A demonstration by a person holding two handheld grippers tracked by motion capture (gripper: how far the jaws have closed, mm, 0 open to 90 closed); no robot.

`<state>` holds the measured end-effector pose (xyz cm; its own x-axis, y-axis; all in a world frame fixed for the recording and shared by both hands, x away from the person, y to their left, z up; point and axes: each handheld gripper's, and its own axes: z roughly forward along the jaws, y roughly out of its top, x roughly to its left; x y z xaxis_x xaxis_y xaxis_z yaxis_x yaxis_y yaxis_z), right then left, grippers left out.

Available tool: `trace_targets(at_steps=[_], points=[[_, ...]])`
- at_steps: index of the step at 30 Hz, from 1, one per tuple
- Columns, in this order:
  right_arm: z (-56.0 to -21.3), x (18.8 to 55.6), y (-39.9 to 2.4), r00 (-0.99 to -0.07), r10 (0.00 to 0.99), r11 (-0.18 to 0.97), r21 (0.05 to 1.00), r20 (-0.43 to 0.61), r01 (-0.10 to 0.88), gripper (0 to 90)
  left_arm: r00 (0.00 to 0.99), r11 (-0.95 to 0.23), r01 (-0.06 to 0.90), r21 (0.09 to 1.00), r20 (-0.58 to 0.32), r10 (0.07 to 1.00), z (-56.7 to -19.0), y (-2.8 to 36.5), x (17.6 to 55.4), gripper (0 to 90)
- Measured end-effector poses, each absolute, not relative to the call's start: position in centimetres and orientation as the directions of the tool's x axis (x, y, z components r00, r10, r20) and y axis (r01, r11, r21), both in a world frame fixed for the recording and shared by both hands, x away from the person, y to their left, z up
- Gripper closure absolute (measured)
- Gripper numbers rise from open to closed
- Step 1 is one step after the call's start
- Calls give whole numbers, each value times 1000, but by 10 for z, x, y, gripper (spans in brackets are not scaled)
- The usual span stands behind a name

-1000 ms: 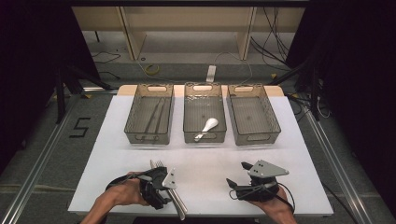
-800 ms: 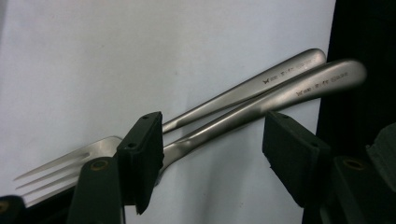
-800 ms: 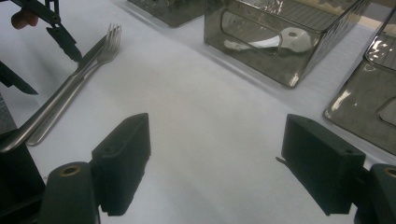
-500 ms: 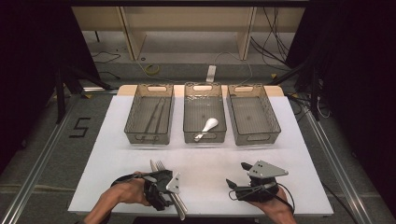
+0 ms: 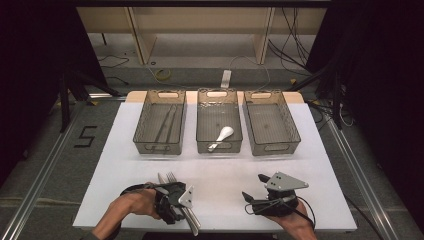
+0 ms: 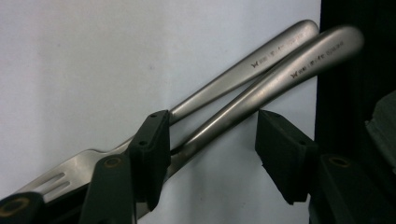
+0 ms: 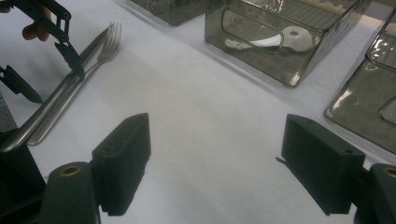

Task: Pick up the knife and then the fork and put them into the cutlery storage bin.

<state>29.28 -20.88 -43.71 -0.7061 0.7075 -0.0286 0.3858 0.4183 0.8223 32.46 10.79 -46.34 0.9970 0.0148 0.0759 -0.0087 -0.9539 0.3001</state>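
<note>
I am counting three clear smoky plastic bins [image 5: 160,129] in a row; the middle one is holding one white spoon [image 5: 221,137]. My left gripper [image 6: 210,140] is gaping around two steel utensils [image 6: 261,70], gripping neither. My right gripper [image 7: 215,163] is hovering wide open, empty.

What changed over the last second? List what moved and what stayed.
The left gripper shifted slightly along the fork and the second utensil beside it. Its jaws are open around their handles, nothing gripped. The right gripper, the three bins and the white spoon stayed put.
</note>
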Motion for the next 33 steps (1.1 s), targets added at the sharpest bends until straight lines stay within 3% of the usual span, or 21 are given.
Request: trace_targets(at_steps=[17, 33], points=[[-436, 292, -209, -705, 709, 416, 824, -30, 384, 250, 994, -962, 102, 254, 15, 110, -463, 107, 328, 546], [-436, 292, -209, -706, 707, 417, 825, -31, 382, 251, 990, -955, 134, 266, 12, 142, -462, 108, 331, 791]])
